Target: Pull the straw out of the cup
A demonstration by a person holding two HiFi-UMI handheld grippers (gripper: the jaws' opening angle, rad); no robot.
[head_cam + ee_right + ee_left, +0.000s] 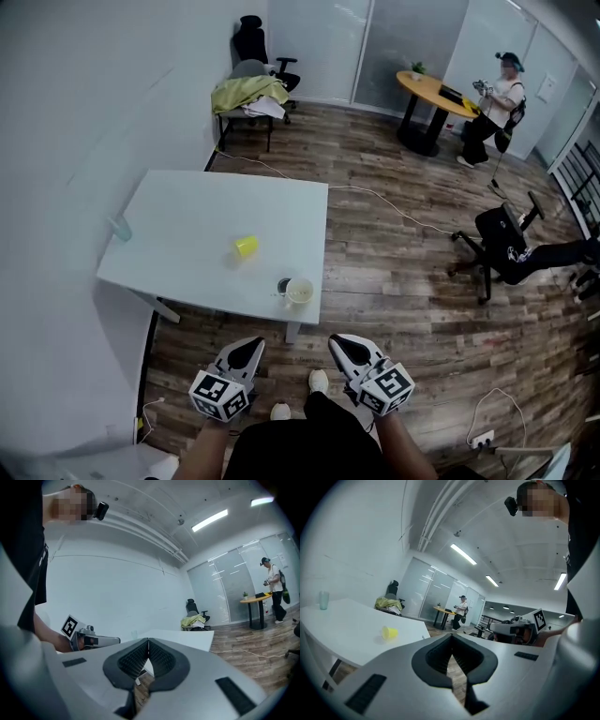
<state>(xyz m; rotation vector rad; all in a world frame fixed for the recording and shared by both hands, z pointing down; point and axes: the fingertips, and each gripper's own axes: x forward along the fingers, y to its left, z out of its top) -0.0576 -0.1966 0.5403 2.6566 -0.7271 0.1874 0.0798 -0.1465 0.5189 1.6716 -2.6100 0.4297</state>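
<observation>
On the white table, near its front right corner, stands a pale cup with a small dark thing beside it; I cannot make out a straw. A yellow cup lies on its side mid-table, also seen as the yellow cup in the left gripper view. Both grippers hover short of the table's front edge, over the floor. My left gripper is shut and empty, its pads meeting at the left gripper's tip. My right gripper is likewise shut on nothing, pads together at the right gripper's tip.
A clear glass stands at the table's left edge by the wall. A cable runs across the wooden floor. Behind are a chair with yellow cloth, a round table, a standing person and an office chair.
</observation>
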